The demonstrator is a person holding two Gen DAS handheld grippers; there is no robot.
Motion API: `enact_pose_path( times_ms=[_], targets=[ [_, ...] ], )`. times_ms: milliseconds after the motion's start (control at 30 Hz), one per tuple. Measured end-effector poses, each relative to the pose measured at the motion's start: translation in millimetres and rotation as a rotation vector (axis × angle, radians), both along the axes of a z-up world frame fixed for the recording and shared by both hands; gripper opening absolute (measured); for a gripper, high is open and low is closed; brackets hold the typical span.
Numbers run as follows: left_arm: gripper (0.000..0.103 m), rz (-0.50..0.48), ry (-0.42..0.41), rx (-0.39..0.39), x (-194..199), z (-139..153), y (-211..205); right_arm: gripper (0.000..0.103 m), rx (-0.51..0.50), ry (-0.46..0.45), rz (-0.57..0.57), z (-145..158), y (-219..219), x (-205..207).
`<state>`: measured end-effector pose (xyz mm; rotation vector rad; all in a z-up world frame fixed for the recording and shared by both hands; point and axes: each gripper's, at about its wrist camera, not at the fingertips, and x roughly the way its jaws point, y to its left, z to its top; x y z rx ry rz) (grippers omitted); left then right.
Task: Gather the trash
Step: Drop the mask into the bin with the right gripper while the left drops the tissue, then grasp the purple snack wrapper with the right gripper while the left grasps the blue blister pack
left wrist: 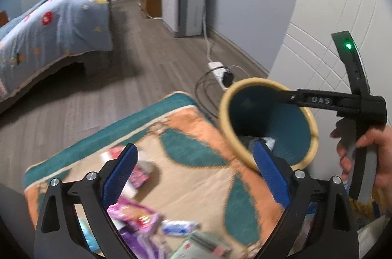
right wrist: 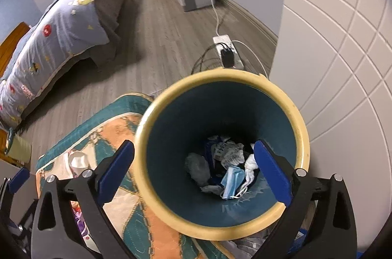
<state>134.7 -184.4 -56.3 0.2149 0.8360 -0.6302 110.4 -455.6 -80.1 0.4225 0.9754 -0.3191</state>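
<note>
Both the left gripper and right gripper gape wide and empty; the bin holds some trash while wrappers remain on the rug.

One bin, one rug, one bed, one power strip, two grippers

A grey wood-plank floor carries a teal, orange and beige patterned rug. On the rug lie blurred wrappers: a purple crinkled packet, a red-and-white packet and a white-and-blue wrapper. A blue round bin with a cream rim stands at the rug's edge. A white power strip lies on the bare floor beyond.
</note>
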Motion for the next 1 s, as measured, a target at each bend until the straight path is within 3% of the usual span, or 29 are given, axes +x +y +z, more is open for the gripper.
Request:
enact_pose_path(
  times_ms=[300,533,733,1000],
  targets=[
    [0.095,0.161,-0.033,0.001,9,26,105,0.097,-0.053,-0.041,0.116,17,48,10],
    [0.095,0.281,-0.032,0.051,14,21,181,0.097,-0.096,-0.060,0.257,20,101,19],
    [0.095,0.299,0.029,0.124,8,-15,224,0.097,-0.101,-0.061,0.363,14,145,27],
    [0.095,0.260,0.148,0.179,2,-83,251,0.097,-0.131,0.016,0.526,-15,209,33]
  ],
)
